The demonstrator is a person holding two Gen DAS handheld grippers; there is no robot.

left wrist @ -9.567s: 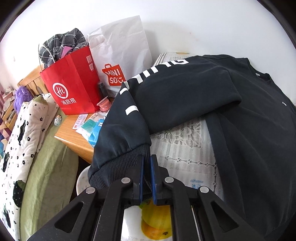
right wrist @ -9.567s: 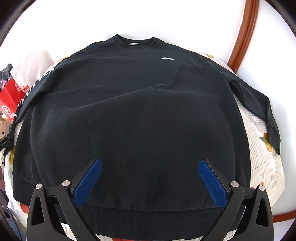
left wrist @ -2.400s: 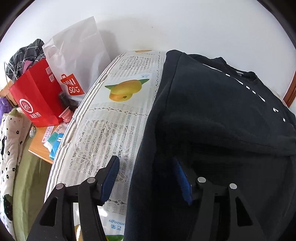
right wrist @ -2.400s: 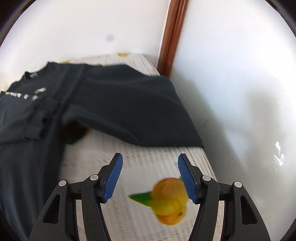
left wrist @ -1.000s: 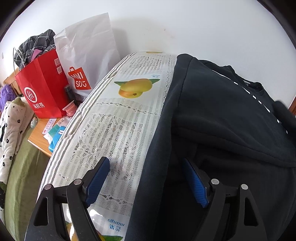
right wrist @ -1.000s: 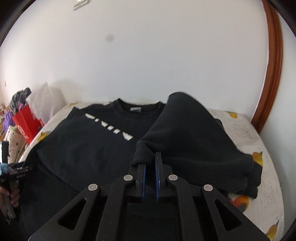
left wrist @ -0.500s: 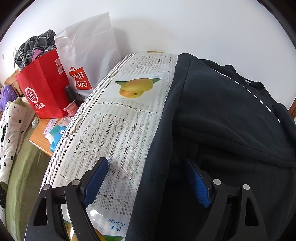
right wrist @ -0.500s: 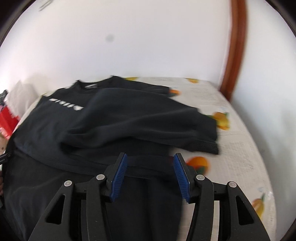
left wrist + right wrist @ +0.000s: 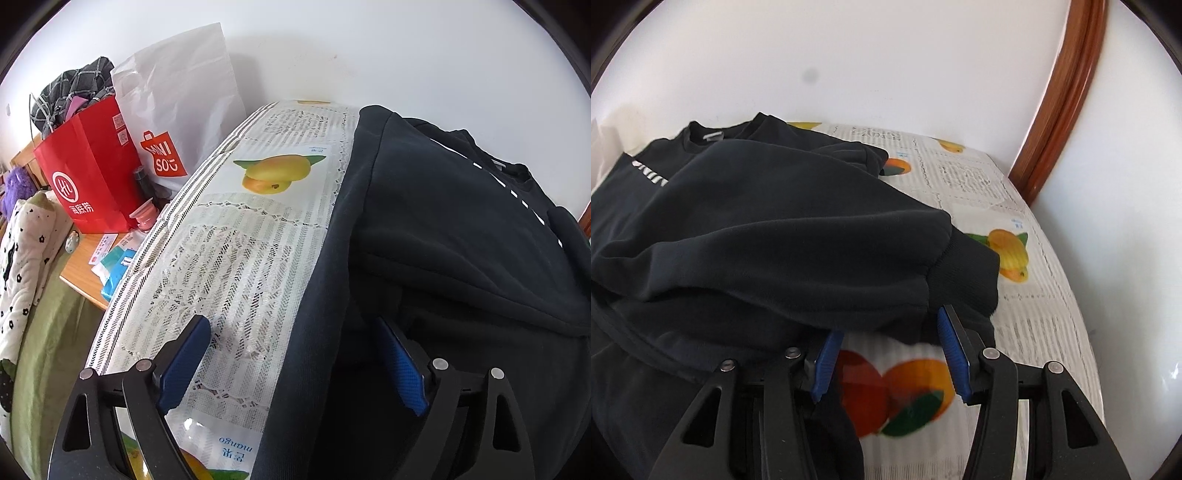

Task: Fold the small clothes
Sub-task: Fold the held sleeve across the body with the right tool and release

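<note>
A black sweatshirt lies on a fruit-print tablecloth with both sleeves folded across its body. My left gripper straddles the garment's left edge; its jaws are opening and the pads touch nothing. In the right wrist view the sweatshirt has its right sleeve laid over it, the ribbed cuff at the right. My right gripper sits low at that side's edge. Its jaws are closing, with the fabric's edge just at the fingertips and printed cloth between the pads, which are not pressing on anything.
A red paper bag and a white shopping bag stand on a wooden side table left of the table. A white wall backs the table. A brown wooden frame rises at the right.
The right gripper let go of the sleeve, which now lies across the body, then swung right and down to the garment's right edge and narrowed. The left gripper opened slightly wider.
</note>
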